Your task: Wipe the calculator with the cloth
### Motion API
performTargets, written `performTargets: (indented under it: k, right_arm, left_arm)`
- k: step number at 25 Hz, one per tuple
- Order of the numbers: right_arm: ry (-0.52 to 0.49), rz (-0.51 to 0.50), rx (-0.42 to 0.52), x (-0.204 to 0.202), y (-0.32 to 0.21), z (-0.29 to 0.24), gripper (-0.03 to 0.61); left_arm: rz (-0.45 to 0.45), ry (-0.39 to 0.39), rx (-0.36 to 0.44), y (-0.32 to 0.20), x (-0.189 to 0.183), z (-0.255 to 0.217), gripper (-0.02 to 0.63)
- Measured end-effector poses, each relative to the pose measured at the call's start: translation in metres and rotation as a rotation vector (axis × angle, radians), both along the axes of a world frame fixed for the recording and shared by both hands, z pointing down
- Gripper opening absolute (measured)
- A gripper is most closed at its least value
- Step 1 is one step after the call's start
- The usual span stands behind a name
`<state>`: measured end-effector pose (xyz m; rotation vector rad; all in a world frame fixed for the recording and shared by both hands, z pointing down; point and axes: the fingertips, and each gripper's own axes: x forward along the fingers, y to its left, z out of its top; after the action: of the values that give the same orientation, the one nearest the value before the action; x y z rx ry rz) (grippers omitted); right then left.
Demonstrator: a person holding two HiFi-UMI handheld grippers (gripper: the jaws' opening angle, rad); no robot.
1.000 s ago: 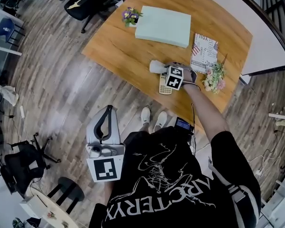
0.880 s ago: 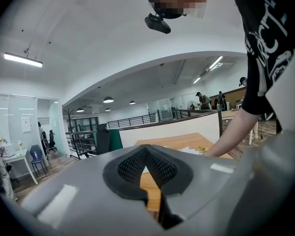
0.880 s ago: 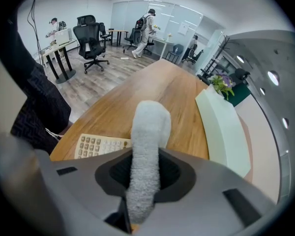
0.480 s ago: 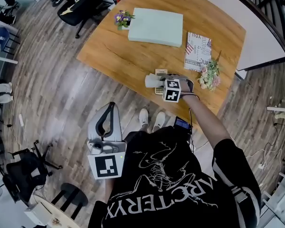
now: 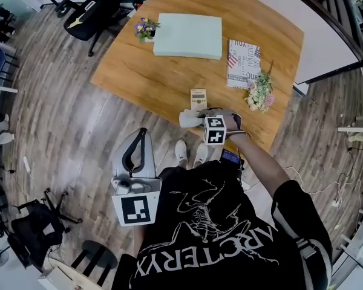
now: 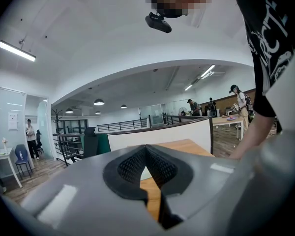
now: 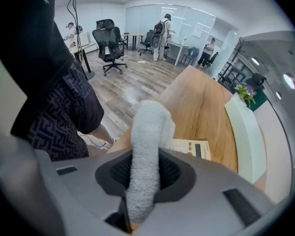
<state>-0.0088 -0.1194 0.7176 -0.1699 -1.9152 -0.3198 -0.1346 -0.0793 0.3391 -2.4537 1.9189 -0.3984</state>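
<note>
rolled white cloth (image 5: 188, 119) sits just beside the flat cream calculator (image 5: 198, 99).

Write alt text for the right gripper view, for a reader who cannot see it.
The right gripper is shut on a rolled white cloth, which sticks out over the edge of a wooden table. A beige calculator lies flat on the table just beyond the cloth, to its right.

The cloth (image 7: 146, 146) is showing nubby terry pile; the table (image 5: 163, 80) is showing satin wood grain; the calculator (image 5: 198, 98) is looking possibly plastic.
</note>
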Motion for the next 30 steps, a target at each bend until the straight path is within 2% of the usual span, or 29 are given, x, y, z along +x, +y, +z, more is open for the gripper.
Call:
performTargets:
  k: [8,12,16,20,24,26,30]
  right_arm:
    - [0.017,-0.026,-0.065,0.004,0.035,0.013,0.092]
    - [0.015,0.008,-0.101,0.006,0.039,0.018,0.092]
    - [-0.048,0.082,-0.116,0.002,0.033,0.003,0.092]
    - [-0.16,0.181,-0.117,0.008,0.024,-0.035,0.092]
    - [-0.298,0.233,-0.046,0.009,0.011,-0.095,0.092]
    - [-0.395,0.287,-0.021,0.012,0.002,-0.137,0.092]
    - [-0.657,0.447,0.018,0.031,-0.016,-0.233,0.092]
  left_arm:
    - [0.008,0.007,0.003,-0.003,0.003,-0.001,0.009]
    - [0.008,0.005,0.004,-0.004,0.0,0.0,0.009]
    - [0.023,0.013,0.024,-0.009,0.003,-0.004,0.009]
    - [0.058,0.02,0.036,-0.013,0.014,-0.007,0.009]
    - [0.088,0.017,0.039,-0.018,0.02,-0.008,0.009]
    - [0.101,0.021,0.045,-0.021,0.024,-0.01,0.009]
    - [0.124,0.011,0.056,-0.026,0.029,-0.014,0.009]
